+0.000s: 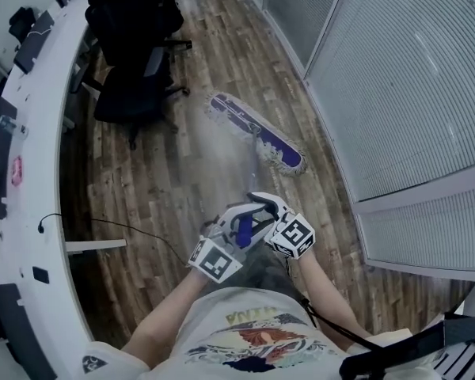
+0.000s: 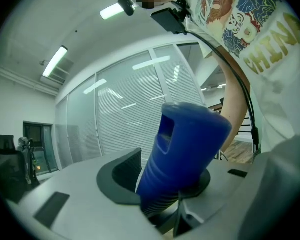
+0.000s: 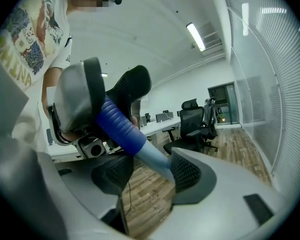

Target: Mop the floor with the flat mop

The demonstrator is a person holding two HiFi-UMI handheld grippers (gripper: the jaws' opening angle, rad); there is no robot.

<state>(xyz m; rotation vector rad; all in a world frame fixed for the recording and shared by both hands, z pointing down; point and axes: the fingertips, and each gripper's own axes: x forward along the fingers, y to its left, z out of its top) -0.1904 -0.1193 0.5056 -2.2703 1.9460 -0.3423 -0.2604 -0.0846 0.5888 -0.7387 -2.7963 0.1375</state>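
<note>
Flat mop's oblong purple pad (image 1: 255,131), shaggy white fringe round it, lies flat on the wood-plank floor (image 1: 166,188) near the slatted glass partition (image 1: 396,77); its ribbed blue plastic grip (image 2: 182,154) sits clamped in the left gripper (image 2: 162,176), its smooth pale shaft (image 3: 155,159) pinched slantwise in the right gripper (image 3: 150,171).

Open-plan office. Identified by long white curved desk run (image 1: 39,212), black swivel chairs (image 1: 131,54) beside it, glazed partition walls with slatted blinds (image 1: 412,77), wood-plank floor (image 1: 150,180), ceiling strip lights (image 2: 55,61), further desks (image 3: 160,126) with monitors beyond.
</note>
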